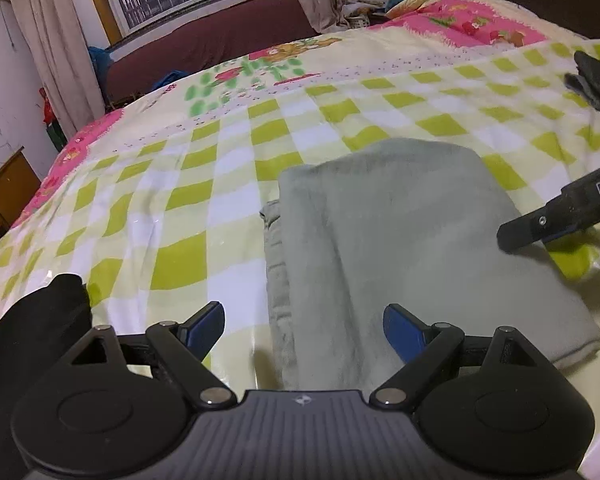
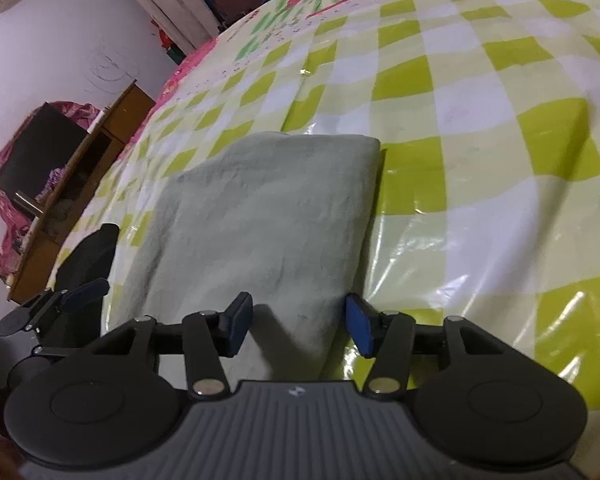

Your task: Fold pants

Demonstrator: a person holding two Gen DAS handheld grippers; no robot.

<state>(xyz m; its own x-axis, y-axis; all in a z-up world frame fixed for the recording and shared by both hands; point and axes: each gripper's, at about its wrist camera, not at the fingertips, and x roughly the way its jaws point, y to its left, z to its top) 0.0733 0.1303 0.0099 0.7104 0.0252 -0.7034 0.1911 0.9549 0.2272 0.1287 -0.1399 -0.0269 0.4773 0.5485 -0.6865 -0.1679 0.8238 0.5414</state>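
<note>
Pants folded; both tongs released.
Pants (image 1: pixel 404 240) lie in a compact stack on the bed (image 1: pixel 180 184); left tongs (image 1: pixel 303 330) and right tongs (image 2: pixel 298 324) hover empty. Judged finished; next, withdraw.

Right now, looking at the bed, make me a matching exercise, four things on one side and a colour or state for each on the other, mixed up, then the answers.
Things:
1. pants
2. sheet
3. left tool
4. curtain

Colour or state:
A. open, holding nothing
B. beige, hanging by the window
C. grey-green, folded on the bed
D. green and white checks

Pairs: 1-C, 2-D, 3-A, 4-B
</note>
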